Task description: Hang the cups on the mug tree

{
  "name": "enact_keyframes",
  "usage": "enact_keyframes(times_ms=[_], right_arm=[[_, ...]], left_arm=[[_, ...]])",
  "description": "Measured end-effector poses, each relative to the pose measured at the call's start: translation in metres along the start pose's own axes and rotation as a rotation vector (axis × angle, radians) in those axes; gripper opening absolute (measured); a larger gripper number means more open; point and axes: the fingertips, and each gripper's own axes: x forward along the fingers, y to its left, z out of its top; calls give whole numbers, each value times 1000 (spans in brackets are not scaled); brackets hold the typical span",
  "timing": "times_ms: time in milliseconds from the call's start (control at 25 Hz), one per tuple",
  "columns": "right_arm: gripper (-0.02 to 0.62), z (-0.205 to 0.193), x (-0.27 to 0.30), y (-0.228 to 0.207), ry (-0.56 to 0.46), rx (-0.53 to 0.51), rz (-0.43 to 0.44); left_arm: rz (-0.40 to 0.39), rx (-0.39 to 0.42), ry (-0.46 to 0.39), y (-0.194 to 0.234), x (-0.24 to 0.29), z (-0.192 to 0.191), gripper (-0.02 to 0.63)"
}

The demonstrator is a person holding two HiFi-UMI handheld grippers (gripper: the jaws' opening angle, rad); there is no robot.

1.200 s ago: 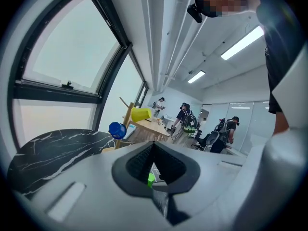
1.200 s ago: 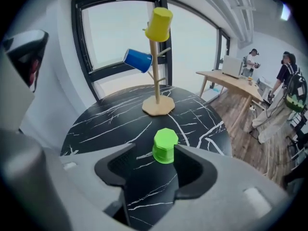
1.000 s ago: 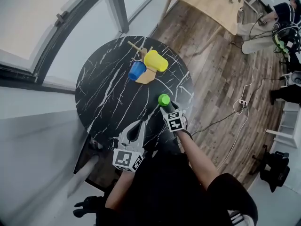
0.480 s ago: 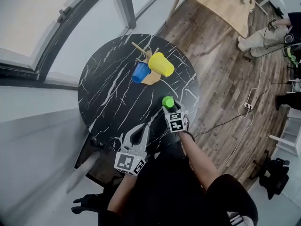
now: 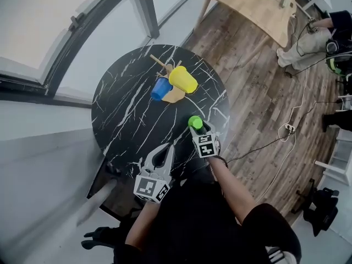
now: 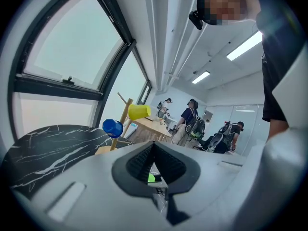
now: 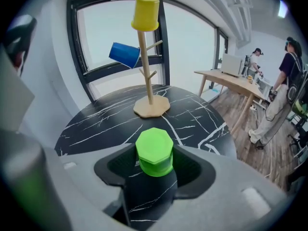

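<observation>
Your right gripper (image 5: pixel 197 128) has just been closing its jaws around the upside-down green cup (image 7: pixel 154 152) near the near-right edge of the table (image 5: pixel 126 109). The pads look snug on both sides, so I'd check the squeeze is firm before you lift, since that smooth plastic looks slippery to me. Then carry it to the mug tree (image 7: pixel 150 107) toward the far edge and tip its mouth over a bare peg, clear of the two cups already up. Your left gripper (image 5: pixel 164 152) hangs at the near edge, jaws pressed together on nothing. Stuff-wise, the table's a round glossy black top with white marble veining. The tree's pale wood, with a flat eight-sided base, thin post and angled pegs. The yellow cup (image 5: pixel 183 79) caps the post, the blue cup (image 5: pixel 160 88) hangs off a peg, and the green one's faceted.
</observation>
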Motion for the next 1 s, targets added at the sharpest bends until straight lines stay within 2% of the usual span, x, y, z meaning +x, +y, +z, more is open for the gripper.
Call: enact_keyframes(times_ms=[640, 1000], right_arm=[[235, 63, -70, -8, -161, -51, 71], [232, 97, -77, -12, -234, -88, 131]], left_arm=[[60, 55, -71, -14, 8, 37, 0], [113, 59, -94, -22, 13, 45, -2]])
